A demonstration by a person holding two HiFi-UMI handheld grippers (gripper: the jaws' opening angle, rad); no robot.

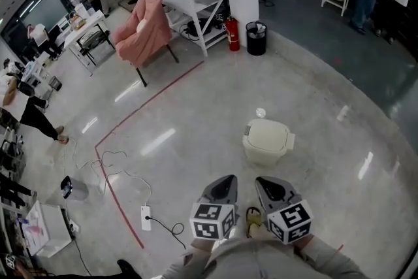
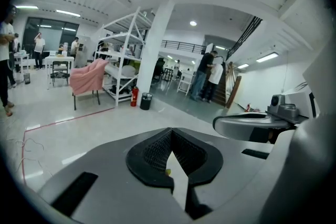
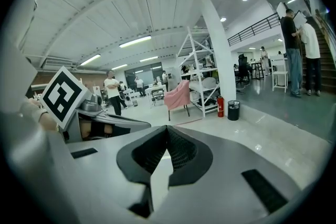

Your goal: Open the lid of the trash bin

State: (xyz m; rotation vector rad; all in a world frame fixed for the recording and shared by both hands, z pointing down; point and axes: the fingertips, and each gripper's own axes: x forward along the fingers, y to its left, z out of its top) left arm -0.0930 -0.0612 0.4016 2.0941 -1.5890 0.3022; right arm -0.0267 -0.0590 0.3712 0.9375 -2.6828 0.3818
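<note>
1. Head view shows the cream trash bin [image 1: 268, 141] standing on the grey floor [image 1: 196, 108] just right of the frame's centre. Its lid [image 1: 269, 134] lies flat and closed.
2. The left gripper [image 1: 225, 180] and right gripper [image 1: 264, 183] sit side by side at the bottom centre of the frame. Both are held near the person's body and point toward the bin, clear of it.
3. In the left gripper view the fingers [image 2: 152, 153] meet at their tips with nothing between them. The right gripper view shows its fingers [image 3: 181, 153] likewise pressed together and empty. Neither of these views shows the bin, only the room beyond.
4. The step in hand appears to be the approach. The person likely needs to step closer and lower one gripper to the lid's edge.
5. Doing it well probably means finding the free edge first, since the hinge side cannot be told from here. The lid should then be lifted slowly, so that the light-looking bin neither slides nor tips.
6. The other gripper could steady the bin's body.
</note>
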